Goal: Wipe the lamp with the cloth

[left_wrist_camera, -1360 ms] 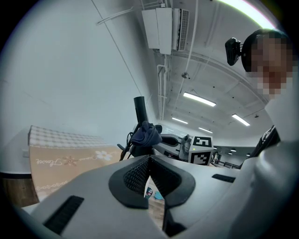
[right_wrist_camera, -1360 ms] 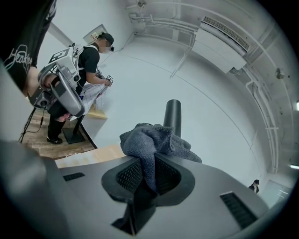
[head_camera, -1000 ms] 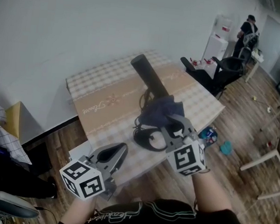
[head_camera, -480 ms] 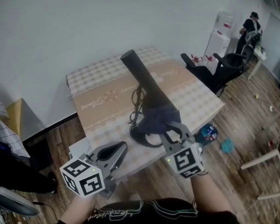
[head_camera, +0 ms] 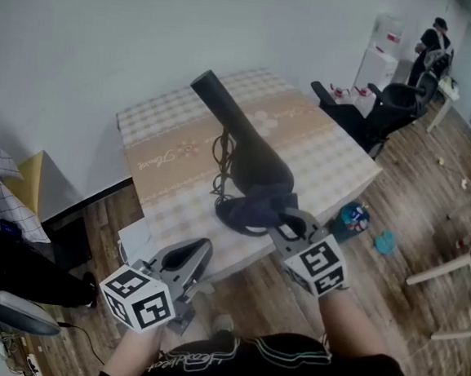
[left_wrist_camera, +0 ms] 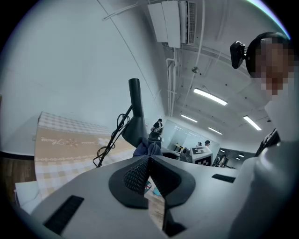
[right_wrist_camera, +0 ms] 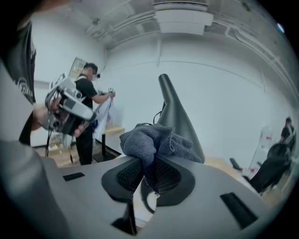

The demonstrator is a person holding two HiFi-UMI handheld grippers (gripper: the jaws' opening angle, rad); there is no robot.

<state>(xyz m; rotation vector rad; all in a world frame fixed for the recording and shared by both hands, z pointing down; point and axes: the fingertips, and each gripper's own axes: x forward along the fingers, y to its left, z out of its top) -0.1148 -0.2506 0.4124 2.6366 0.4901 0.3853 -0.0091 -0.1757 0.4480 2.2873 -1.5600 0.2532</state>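
Observation:
A dark grey lamp [head_camera: 247, 147] with a cone-shaped body and a long tilted neck stands on the checked table [head_camera: 336, 159]. Its black cable [head_camera: 219, 169] hangs in loops beside it. My right gripper [head_camera: 286, 219] is shut on a dark blue cloth [head_camera: 259, 203], which presses against the lamp's lower body near the base. In the right gripper view the cloth [right_wrist_camera: 154, 142] bunches out from between the jaws, in front of the lamp [right_wrist_camera: 175, 114]. My left gripper [head_camera: 192, 257] hovers shut and empty off the table's near left corner, with the lamp [left_wrist_camera: 135, 112] ahead of it.
A black office chair [head_camera: 390, 106] stands past the table's far right corner, with a white water dispenser [head_camera: 386, 61] and a person [head_camera: 435, 41] behind it. Blue items [head_camera: 352, 218] lie on the wooden floor at the right. Clutter sits against the wall at the left.
My right gripper has slid the cloth down the lamp's body toward its base. The left gripper has stayed in place.

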